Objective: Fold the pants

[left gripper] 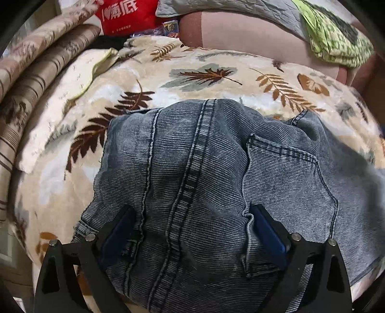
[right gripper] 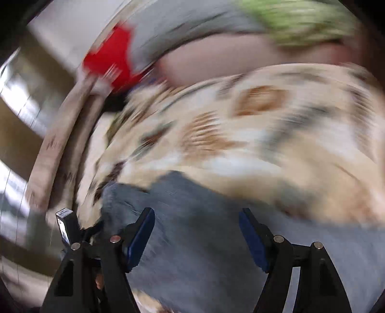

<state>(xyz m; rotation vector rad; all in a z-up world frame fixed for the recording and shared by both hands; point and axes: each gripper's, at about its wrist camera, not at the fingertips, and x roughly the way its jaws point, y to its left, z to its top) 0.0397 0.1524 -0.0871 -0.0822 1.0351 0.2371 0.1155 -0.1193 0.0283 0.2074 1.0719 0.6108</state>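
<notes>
Grey-blue denim pants (left gripper: 204, 180) lie bunched on a cream leaf-print blanket (left gripper: 216, 74), seat seam and back pocket facing up. My left gripper (left gripper: 192, 211) is open, its blue-padded fingers (left gripper: 267, 228) spread wide and resting on the denim near the waistband. The right wrist view is blurred by motion. There my right gripper (right gripper: 196, 216) is open above the pants (right gripper: 192, 228), nothing between its fingers (right gripper: 142, 231).
A striped folded quilt (left gripper: 36, 72) lies at the left. A red bag (left gripper: 127, 16), a pink cushion (left gripper: 240, 36), a grey quilted cover (left gripper: 228, 7) and a green patterned cloth (left gripper: 336, 38) lie at the back. The blanket (right gripper: 264, 132) extends beyond the pants.
</notes>
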